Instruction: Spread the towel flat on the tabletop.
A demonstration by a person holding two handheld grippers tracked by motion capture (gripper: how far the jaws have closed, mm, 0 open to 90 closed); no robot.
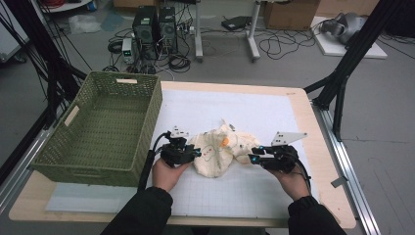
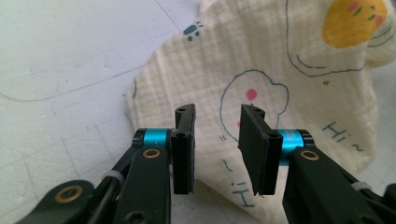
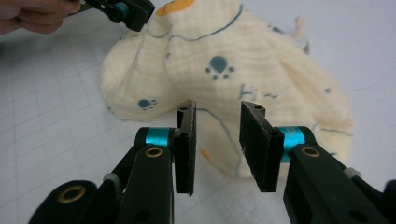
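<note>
- The cream cloth point(image 1: 222, 152), printed with paw marks and a yellow face, lies crumpled on the white mat point(image 1: 254, 115).
- The left gripper point(image 1: 195, 152) and right gripper point(image 1: 253, 159) flank it, jaws apart, holding nothing.

Your high view sits above your side of the table point(image 1: 293, 105), looking forward and down, far enough back to catch the floor beyond. Each gripper cam rides low and close, peering along its own black jaws. All three share the cream printed cloth point(image 1: 221, 152) point(image 2: 261, 70) point(image 3: 224, 70) from opposite sides.
</note>
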